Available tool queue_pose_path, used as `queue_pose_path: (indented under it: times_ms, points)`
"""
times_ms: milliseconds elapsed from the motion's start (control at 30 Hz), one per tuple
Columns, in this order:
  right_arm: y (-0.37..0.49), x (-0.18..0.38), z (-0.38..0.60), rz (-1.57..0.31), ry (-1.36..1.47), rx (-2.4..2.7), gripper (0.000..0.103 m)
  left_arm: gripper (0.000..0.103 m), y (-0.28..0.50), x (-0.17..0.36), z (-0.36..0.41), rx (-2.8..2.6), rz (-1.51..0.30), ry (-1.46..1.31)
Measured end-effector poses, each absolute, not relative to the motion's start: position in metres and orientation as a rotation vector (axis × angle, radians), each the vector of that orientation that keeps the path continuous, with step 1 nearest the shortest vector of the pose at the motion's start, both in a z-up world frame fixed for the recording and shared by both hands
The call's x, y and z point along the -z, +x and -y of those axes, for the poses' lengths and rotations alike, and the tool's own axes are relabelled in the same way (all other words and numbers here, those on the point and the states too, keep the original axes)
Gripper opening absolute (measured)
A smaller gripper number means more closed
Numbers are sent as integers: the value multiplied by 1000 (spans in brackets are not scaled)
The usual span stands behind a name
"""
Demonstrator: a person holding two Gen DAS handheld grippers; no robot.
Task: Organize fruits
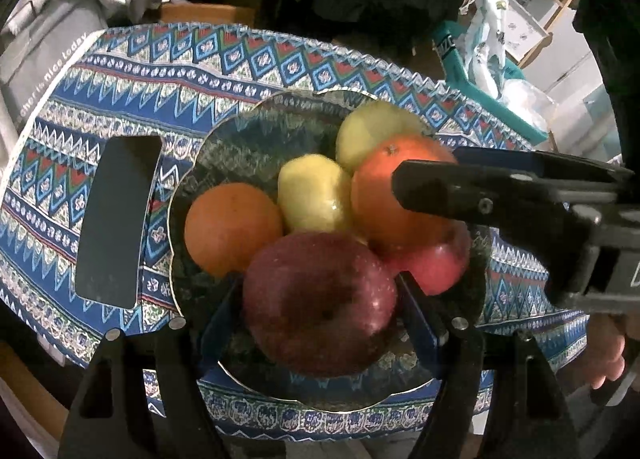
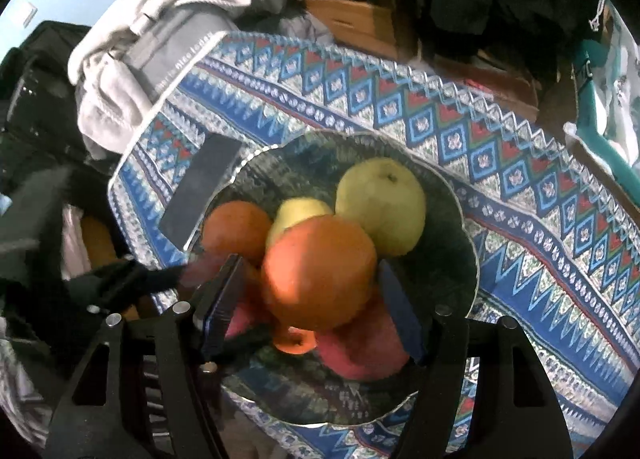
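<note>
The left gripper is standing with its jaws partly spread around a dark red apple, both blue pads pressing its sides, so it is gripping that apple. The right gripper is holding its jaws closed on a large orange, a pad sitting against each flank.

Both fruits are lying over a dark glass plate with a wavy rim. Just beyond the left jaws, a yellow fruit is sitting in the middle of the pile, with a smaller orange to its left and a pale green pear further off. A pinkish red apple is lying under the large orange, beside the dark apple.

The plate is resting on a worktop under a blue patterned cloth. Left of the plate, a dark phone is lying flat on the cloth. Past the far left edge of the worktop, grey clothing is piled up.
</note>
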State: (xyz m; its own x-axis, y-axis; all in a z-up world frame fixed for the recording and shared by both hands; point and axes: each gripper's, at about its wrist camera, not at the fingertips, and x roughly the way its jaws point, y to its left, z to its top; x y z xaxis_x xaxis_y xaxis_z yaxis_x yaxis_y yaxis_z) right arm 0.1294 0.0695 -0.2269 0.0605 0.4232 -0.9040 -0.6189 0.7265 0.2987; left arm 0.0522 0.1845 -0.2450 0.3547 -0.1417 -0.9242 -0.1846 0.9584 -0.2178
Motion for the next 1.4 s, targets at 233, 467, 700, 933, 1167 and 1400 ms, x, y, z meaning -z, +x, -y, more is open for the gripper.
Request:
queue_pose_path:
  times_ms: [233,467,700,933,1167,1400]
  points:
    - [128,218,-68,-1276,-167,-800,71,79,51,237,-182,-34,-1192,-285]
    - [125,210,-63,-1252,-167,-794,71,79,51,237,-182,-50,-1196,-288]
    - [124,197,-54,-1214,-169,-785,71,80,46,217,-181,-60,-1155,-264]
    - [117,167,-42,-1124,-181,-762,71,80,36,187,-180,-84,-1105,-226]
    - [104,131,-27,-1013,-211,-717,71,80,25,150,-169,-96,-1030,-175]
    - [91,88,0,-894,-187,-668,72,83,18,120,-157,-94,-970,-133]
